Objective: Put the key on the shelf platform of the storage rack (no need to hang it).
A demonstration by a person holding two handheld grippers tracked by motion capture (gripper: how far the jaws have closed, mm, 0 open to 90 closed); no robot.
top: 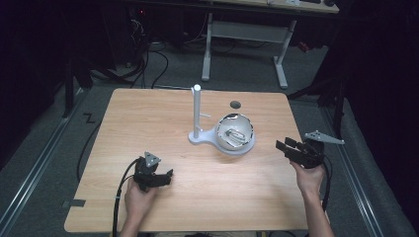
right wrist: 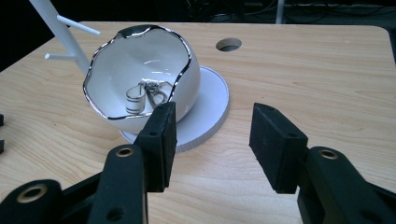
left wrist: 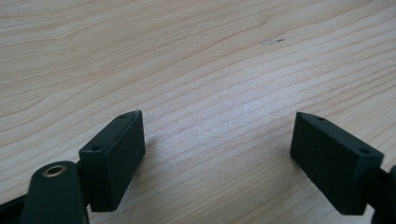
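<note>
Right gripper [top: 285, 146] held level to the right of the white bowl [top: 235, 131], pointed at it, jaws spread with nothing between them and clear of the bowl. Left gripper [top: 167, 176] low over the table [top: 148, 113], nearer the person than the bowl, jaws spread and empty. Bowl glossy white, wavy dark-edged rim, tilted on the round base of a white stand [top: 197, 116], with metal rings [right wrist: 145, 95] inside.

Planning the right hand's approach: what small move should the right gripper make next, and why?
Probably ease the right gripper forward toward the white, silver-rimmed ceramic bowl. Its jaws stand open and empty, short of the bowl, where the silver rings lie.
</note>
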